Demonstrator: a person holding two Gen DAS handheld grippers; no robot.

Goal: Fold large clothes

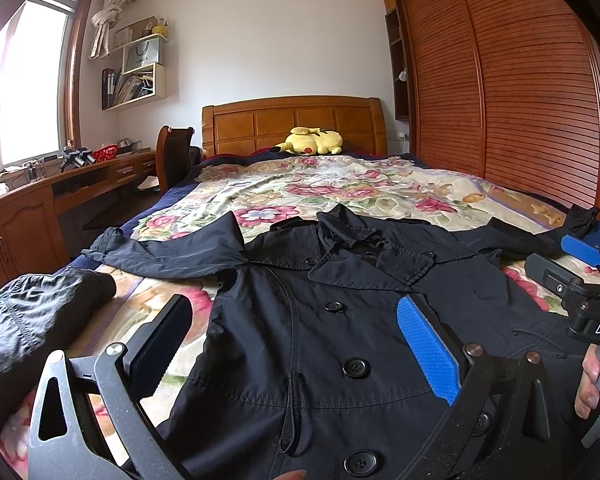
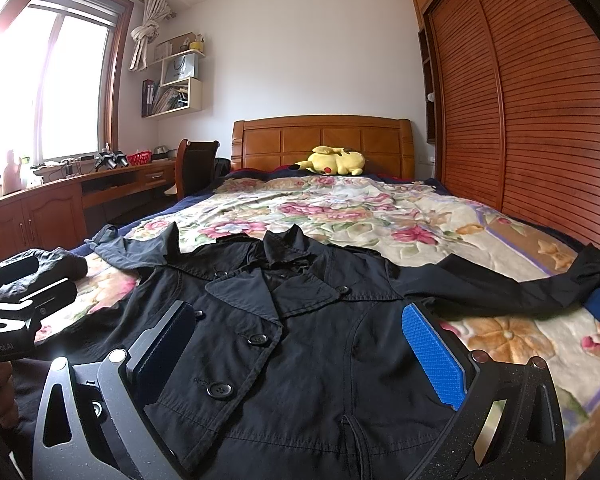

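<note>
A black double-breasted coat (image 1: 340, 300) (image 2: 300, 340) lies front-up on the flowered bedspread (image 1: 320, 188) (image 2: 360, 208), collar toward the headboard, both sleeves spread out to the sides. My left gripper (image 1: 296, 340) hovers open above the coat's left chest, nothing between its fingers. My right gripper (image 2: 300, 348) hovers open over the coat's middle, also holding nothing. In the left wrist view the right gripper (image 1: 584, 276) shows at the right edge with a hand on its handle. The left gripper's body (image 2: 16, 308) appears at the left edge of the right wrist view.
A yellow plush toy (image 1: 310, 142) (image 2: 334, 161) rests by the wooden headboard (image 1: 296, 120). A slatted wardrobe (image 1: 520, 100) runs along the right side. A wooden desk (image 1: 60, 192) and chair (image 1: 176, 156) stand left of the bed under the window. A dark crumpled garment (image 1: 32, 320) lies at the near left.
</note>
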